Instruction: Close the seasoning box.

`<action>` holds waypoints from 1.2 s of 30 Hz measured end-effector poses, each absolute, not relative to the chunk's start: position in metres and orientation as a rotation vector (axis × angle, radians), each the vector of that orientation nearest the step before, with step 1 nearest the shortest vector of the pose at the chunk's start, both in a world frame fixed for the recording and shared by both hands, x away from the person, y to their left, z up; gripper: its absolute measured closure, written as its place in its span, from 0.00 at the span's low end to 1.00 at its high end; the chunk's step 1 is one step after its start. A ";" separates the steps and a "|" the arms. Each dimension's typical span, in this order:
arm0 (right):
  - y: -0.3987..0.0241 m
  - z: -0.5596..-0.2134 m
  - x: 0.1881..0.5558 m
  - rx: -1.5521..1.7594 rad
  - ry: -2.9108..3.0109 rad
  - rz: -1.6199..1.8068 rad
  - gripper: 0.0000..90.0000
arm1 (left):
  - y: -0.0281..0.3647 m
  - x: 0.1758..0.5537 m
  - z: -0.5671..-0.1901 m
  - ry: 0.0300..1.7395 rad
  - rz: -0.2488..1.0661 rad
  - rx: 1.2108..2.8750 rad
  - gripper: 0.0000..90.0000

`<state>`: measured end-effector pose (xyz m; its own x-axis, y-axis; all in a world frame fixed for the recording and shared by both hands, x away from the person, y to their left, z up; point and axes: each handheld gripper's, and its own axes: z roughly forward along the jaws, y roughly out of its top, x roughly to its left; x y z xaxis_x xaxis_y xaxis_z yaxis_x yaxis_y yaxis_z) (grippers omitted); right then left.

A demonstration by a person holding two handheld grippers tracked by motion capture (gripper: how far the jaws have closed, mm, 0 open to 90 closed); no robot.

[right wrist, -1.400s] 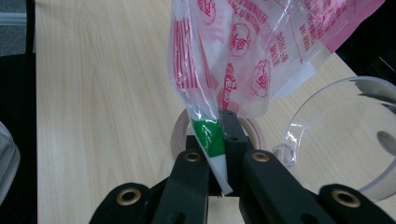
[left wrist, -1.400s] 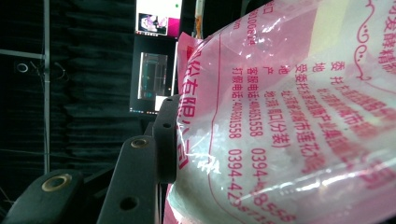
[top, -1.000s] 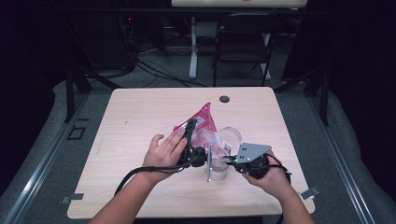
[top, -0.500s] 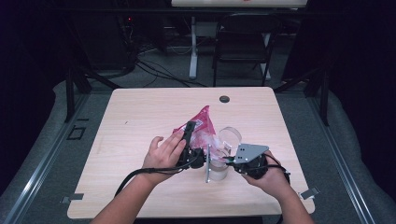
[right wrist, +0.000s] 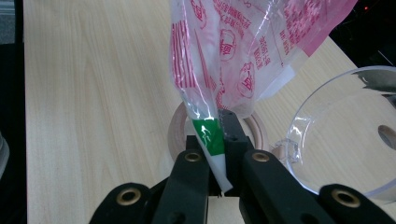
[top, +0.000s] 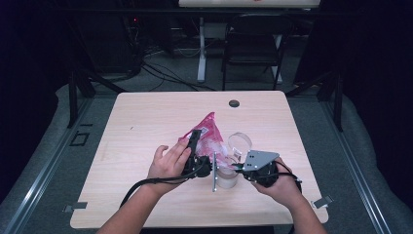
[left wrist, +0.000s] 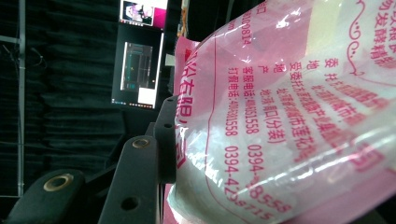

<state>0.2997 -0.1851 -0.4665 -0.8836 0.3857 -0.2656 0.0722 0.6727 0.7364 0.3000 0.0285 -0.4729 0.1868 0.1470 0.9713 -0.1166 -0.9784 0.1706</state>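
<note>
From above, both forearms meet over the pale wooden desk (top: 146,122), each claw clamped on a pink printed plastic bag (top: 207,134) held above a wooden ring.

Left claw (left wrist: 161,140): glossy crinkled film pressed against its jaw.

Right claw (right wrist: 219,154): pinches the bag's twisted corner beside a clear plastic lid (right wrist: 345,135).

A light wooden table (top: 146,126) serves as the landmark. A small dark round disc (top: 234,103) lies on it near the far edge. Beyond the table's far side a dark folding chair (top: 253,48) stands on the grey floor, with a white post (top: 201,48) and loose black cables (top: 160,73) to its left.
</note>
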 end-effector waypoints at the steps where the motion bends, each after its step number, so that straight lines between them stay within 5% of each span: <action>1: -0.185 -0.467 0.300 0.359 2.485 1.072 1.00 | 0.029 0.300 -0.473 0.034 1.877 2.253 0.70; 36: -0.182 -0.465 0.300 0.368 2.465 1.091 1.00 | 0.037 0.299 -0.481 0.099 1.832 2.269 0.71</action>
<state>0.2999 -0.1816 -0.4652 -0.8776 0.3983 -0.2669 0.0704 0.6577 0.7500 0.2989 0.0367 -0.4806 0.2191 0.1912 0.9568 -0.0874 -0.9728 0.2144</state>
